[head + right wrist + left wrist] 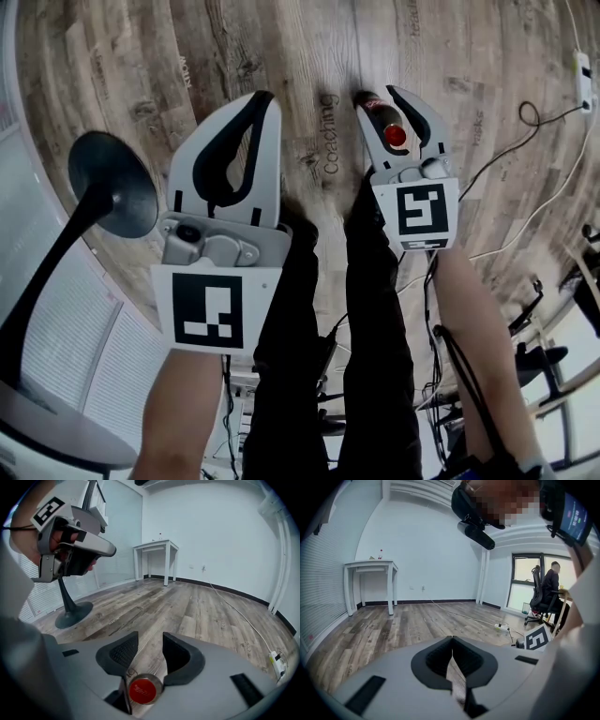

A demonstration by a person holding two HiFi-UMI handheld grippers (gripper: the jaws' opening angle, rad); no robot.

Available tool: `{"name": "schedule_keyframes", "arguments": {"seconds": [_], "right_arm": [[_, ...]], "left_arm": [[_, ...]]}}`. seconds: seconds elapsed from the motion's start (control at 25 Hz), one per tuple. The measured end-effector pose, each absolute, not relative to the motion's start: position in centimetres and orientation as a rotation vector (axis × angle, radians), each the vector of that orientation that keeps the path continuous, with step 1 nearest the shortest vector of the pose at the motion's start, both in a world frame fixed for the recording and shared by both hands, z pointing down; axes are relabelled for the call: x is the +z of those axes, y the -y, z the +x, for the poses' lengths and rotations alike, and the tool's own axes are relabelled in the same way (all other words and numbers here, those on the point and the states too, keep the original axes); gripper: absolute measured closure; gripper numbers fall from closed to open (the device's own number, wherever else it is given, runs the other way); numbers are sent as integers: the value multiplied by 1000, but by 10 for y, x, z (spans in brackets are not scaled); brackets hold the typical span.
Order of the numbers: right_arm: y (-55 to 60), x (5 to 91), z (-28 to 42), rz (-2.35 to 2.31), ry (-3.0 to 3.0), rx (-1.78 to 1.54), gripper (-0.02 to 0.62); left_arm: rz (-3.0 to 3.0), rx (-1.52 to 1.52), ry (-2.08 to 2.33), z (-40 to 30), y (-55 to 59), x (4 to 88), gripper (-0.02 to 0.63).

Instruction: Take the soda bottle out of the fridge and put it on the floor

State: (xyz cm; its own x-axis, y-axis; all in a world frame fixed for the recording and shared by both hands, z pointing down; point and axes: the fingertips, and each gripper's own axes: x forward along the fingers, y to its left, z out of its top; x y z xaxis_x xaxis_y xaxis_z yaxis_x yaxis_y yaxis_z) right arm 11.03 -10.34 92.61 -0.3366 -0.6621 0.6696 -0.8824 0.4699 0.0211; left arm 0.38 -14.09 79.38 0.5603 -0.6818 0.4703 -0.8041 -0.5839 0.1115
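Dark plastic soda bottle with red screw cap (pixel 141 689) appears stood upright on the grey wood-plank floor (pixel 281 56). It is judged moderately heavy, stiff, smooth-walled and tip-prone, best taken at the neck under the cap. The cap sits deep between the right gripper's (pixel 150 639) spread jaws and is not pinched. Left gripper (pixel 452 640) is held pressed together and empty, well to the left.

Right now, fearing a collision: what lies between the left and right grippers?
Head view: bare wood floor lettered "Coaching", the person's legs lower down.
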Motion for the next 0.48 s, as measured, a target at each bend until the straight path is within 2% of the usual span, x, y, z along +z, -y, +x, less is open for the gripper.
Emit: {"name": "schedule_keyframes", "arguments": {"seconds": [0.24,0.48], "right_arm": [[130,877,106,1358,2180,376,427],[169,788,99,1483,2270,311,450]], "left_arm": [[2504,515,1267,3,155,762,589],[2515,437,1351,-2,178,699,589]]}}
